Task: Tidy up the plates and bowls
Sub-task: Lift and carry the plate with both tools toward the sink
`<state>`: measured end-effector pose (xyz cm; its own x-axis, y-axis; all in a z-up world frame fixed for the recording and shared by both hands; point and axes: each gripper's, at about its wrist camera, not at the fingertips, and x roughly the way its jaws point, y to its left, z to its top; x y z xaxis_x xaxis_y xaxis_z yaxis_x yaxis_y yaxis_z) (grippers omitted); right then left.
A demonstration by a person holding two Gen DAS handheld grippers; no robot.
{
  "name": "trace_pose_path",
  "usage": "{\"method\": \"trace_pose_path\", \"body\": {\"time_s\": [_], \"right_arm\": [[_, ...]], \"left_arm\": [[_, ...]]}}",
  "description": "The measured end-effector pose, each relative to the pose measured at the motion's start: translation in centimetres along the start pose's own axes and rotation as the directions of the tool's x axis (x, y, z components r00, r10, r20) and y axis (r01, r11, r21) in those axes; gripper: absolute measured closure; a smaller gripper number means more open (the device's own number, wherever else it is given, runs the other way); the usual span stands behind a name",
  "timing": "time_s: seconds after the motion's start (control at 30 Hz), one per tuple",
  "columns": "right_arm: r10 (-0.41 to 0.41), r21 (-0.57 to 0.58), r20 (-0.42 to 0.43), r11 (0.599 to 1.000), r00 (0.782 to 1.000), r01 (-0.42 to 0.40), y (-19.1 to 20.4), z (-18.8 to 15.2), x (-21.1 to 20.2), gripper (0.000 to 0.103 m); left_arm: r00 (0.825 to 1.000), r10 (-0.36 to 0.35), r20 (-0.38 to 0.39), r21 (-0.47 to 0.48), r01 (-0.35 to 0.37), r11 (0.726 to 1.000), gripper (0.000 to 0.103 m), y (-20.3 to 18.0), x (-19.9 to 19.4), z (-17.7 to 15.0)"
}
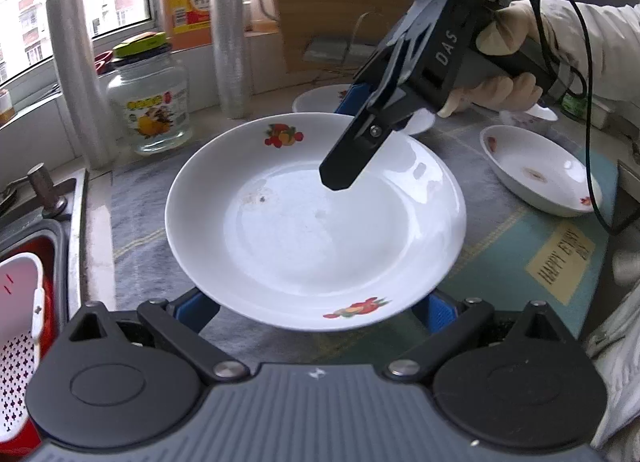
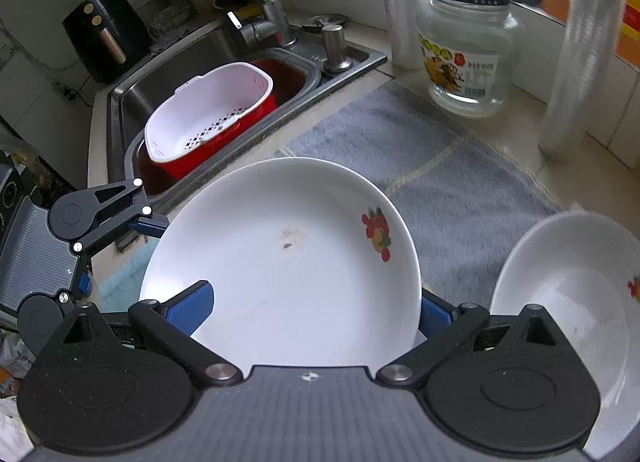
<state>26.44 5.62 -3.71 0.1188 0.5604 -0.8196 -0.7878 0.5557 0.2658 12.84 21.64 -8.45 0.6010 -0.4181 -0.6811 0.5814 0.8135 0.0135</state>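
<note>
Left gripper (image 1: pixel 318 310): jaws spread wide, not closed on anything. Both blue-padded fingers pass beneath the near rim of the large white plate (image 1: pixel 312 222), one at each side, so the plate appears to rest on them rather than be clamped. Right gripper (image 2: pixel 312 310): rolled so that it straddles the opposite rim, with one finger (image 1: pixel 344 170) lying over the plate's inner slope and the other finger (image 1: pixel 348 96) below and behind the rim. The gap between them looks wide. Whether the pads actually press on the porcelain cannot be told from either view. The plate therefore lies between the two grippers, directly ahead of each, and looks clear of the grey mat (image 2: pixel 460 190) beneath it. It is round, so no long axis governs the hold. What matters is that the two contact points sit on opposite rims, which obliges both hands to move together and keep the plate level. A white bowl (image 2: pixel 568 302) stands just beside the right gripper, on its right, and is apart from the plate. A shallow dish (image 1: pixel 536 170) sits on the mat further to that side. In my judgement the right hand is nearer to both, so any stacking would lead towards that side. The sink (image 2: pixel 132 86) with its white colander (image 2: pixel 208 110) lies on the left gripper's side.
</note>
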Motion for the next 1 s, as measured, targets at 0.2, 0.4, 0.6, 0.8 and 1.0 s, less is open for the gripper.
{"method": "trace_pose_path", "body": {"time_s": [0.2,0.4,0.6,0.8,1.0], "right_arm": [[-0.005,-0.015,0.006,1.0,1.0,0.005,-0.4,1.5,1.3,0.0],[-0.007,-0.025,0.008,1.0,1.0,0.007,-0.8,2.3,2.6,0.0],[-0.003,-0.022,-0.001,1.0,1.0,0.003,-1.1,2.7,3.9,0.0],[-0.014,-0.022,-0.005,1.0,1.0,0.014,-1.3,3.1,4.7,0.0],[-0.011,-0.021,0.0,1.0,1.0,0.011,-1.2,3.2,5.2,0.0]], "left_arm": [[1.0,0.026,-0.004,-0.021,-0.026,0.999,0.003,1.6,0.9,0.2],[0.999,0.045,-0.005,-0.029,-0.046,0.999,0.003,2.5,1.5,0.0],[0.997,0.072,-0.012,-0.032,-0.073,0.997,0.003,3.0,1.9,-0.1],[0.996,0.093,-0.013,-0.042,-0.093,0.995,0.003,3.4,2.1,-0.1],[0.995,0.1,-0.027,-0.042,-0.101,0.994,0.003,3.7,2.5,-0.3]]}}
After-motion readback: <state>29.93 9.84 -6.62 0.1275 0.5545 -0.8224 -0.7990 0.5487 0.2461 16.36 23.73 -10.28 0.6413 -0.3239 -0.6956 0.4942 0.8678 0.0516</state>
